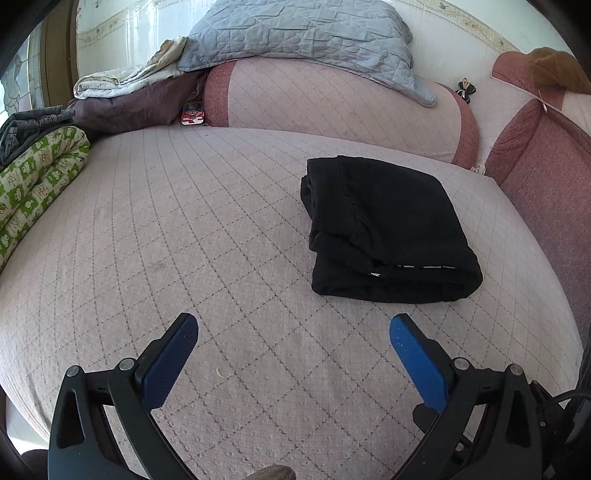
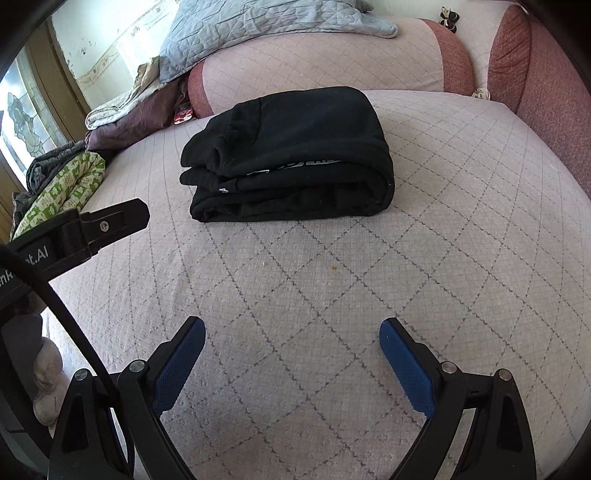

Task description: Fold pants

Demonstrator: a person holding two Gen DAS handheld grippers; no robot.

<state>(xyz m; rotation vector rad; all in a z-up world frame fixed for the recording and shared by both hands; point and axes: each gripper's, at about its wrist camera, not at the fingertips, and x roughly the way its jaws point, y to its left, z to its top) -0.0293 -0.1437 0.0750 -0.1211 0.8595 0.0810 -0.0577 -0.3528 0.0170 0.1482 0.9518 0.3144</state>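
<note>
Both claws, left claw and right claw, spread empty near black pants folded compact.

Left gripper low in view, blue pads spread wide, nothing between them. Black pants folded into compact bundle, lying on pink quilted sofa seat, ahead and to right of gripper, apart from it. Green patterned blanket rolled at left edge. Grey quilted pillow on top of backrest. Dark purple cloth beside backrest.
</note>
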